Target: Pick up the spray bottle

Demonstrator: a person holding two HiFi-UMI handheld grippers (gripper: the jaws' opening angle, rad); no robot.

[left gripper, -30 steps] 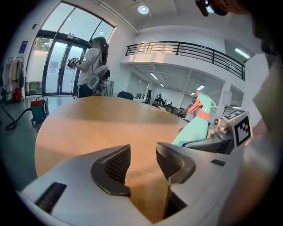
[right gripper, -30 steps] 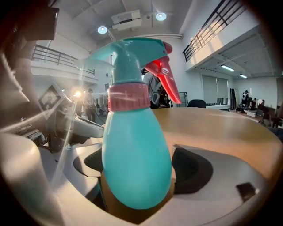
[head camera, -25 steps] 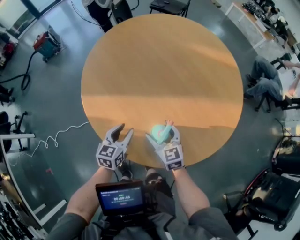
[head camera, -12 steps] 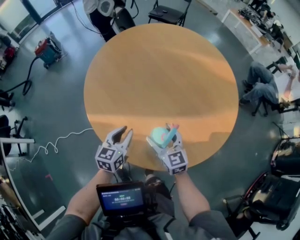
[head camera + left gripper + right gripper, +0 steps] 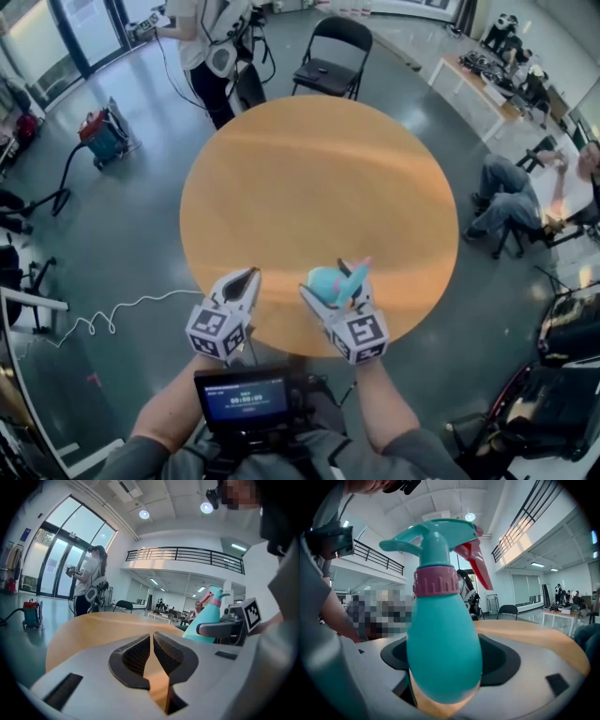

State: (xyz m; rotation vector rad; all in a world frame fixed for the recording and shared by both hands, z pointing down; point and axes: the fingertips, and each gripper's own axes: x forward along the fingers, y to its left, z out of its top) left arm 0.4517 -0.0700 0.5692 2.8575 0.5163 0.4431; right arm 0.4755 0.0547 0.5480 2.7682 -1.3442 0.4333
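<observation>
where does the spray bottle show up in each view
Head view: lower centre, the spray bottle sits between the jaws of the right gripper.
Left gripper view: right of centre, upright.
Right gripper view: dead centre, filling much of the picture.
Shared landmark: the round wooden table, seen in all three views.

We wear dark grey sleeves [image 5: 424, 456] and a black chest box with a blue screen [image 5: 243, 397]. Our left gripper [image 5: 247, 277] and right gripper [image 5: 336, 279] are pale grey, with dark ribbed fingers [image 5: 136, 656] and black-and-white marker cubes [image 5: 217, 330]; the left fingers are closing on nothing.
</observation>
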